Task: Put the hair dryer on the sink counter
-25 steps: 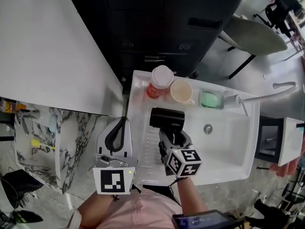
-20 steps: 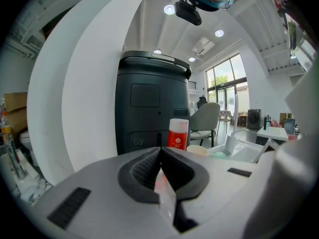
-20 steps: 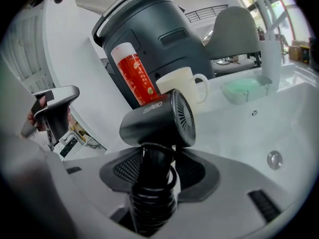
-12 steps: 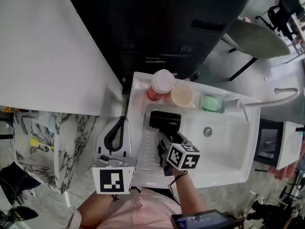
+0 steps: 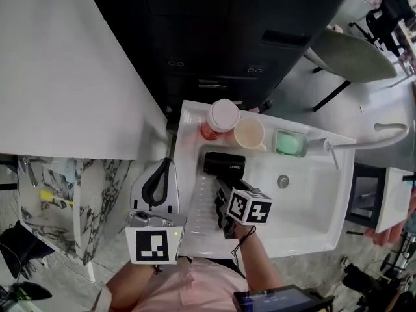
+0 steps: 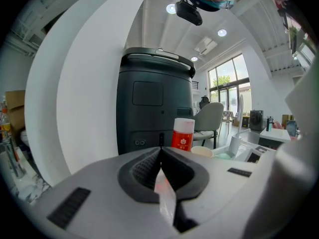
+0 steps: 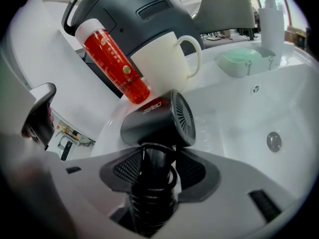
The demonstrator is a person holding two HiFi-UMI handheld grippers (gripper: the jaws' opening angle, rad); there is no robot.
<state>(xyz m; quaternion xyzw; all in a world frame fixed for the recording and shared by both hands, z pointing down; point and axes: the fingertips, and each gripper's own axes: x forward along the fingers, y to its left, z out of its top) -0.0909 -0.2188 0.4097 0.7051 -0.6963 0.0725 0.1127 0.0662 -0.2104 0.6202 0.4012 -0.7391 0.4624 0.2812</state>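
Note:
The black hair dryer (image 5: pixel 224 164) (image 7: pixel 157 117) hangs over the left side of the white sink (image 5: pixel 312 200), its handle clamped between the jaws of my right gripper (image 5: pixel 227 192) (image 7: pixel 153 169). Its barrel lies crosswise just in front of the red bottle (image 5: pixel 218 119) (image 7: pixel 113 62) and the cream mug (image 5: pixel 249 134) (image 7: pixel 162 61) on the back rim. My left gripper (image 5: pixel 162 174) (image 6: pixel 160 171) is shut and holds nothing, to the left of the sink above a marble surface.
A green soap dish (image 5: pixel 290 143) (image 7: pixel 241 62) and a white faucet (image 5: pixel 338 145) stand on the sink's back right. A dark cabinet (image 5: pixel 221 38) rises behind the sink. A white counter (image 5: pixel 58 77) lies at the left.
The right gripper and hair dryer have shifted slightly left and toward the sink's back rim. The left gripper has stayed put.

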